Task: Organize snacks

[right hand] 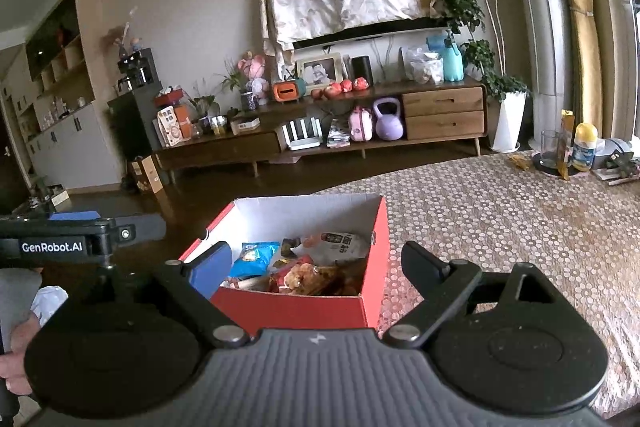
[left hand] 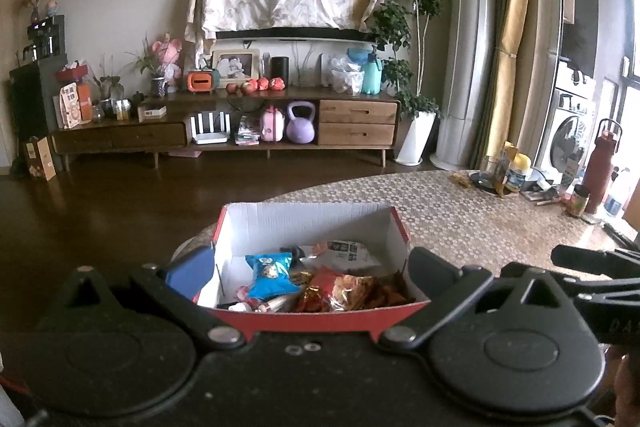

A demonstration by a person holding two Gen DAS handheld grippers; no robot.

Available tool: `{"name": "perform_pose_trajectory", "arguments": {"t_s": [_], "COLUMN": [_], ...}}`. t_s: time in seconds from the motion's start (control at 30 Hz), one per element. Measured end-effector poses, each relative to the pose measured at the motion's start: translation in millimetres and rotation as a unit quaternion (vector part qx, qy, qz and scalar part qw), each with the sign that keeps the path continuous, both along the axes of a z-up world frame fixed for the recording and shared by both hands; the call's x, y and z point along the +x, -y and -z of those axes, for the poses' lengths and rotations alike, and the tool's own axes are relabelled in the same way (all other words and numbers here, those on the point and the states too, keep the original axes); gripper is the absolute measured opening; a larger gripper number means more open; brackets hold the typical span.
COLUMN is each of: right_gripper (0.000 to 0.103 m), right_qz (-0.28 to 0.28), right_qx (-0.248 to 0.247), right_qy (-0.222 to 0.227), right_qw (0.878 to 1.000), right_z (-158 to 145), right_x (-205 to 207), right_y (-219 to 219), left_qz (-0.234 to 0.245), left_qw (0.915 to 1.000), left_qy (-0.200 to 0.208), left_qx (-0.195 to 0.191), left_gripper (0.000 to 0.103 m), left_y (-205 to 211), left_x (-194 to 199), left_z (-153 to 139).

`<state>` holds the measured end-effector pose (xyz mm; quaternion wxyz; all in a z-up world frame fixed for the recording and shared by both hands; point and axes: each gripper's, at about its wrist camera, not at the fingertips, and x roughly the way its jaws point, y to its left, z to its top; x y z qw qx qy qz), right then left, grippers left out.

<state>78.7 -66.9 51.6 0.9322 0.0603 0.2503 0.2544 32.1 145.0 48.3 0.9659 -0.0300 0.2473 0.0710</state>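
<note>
Snacks box (right hand: 296,301): dead ahead of my right tool (right hand: 316,269) (fingers spread, nothing pinched); left tool (left hand: 308,273) equally near, likewise spread.

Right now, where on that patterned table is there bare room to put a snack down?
Bare patterned tablecloth stretches right of the red cardboard box, up to the cluttered far corner with the glass and yellow-capped bottle. The box itself is crowded with snack packets.

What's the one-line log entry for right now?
left gripper: open, empty | right gripper: open, empty | red box: on table, snacks inside | blue packet: in box
</note>
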Motion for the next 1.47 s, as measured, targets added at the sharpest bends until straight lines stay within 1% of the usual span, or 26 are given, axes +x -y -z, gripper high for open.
{"name": "perform_pose_trajectory", "arguments": {"t_s": [1.47], "right_gripper": [0.092], "right_qz": [0.008], "right_qx": [-0.004], "right_qy": [-0.021], "right_qw": [1.000], "right_z": [12], "right_x": [0], "right_y": [0], "left_qz": [-0.007], "left_qw": [0.9999], "left_qy": [-0.012], "left_qx": [-0.005], "left_gripper": [0.103], "left_y": [-2], "left_x": [-7], "left_z": [10]}}
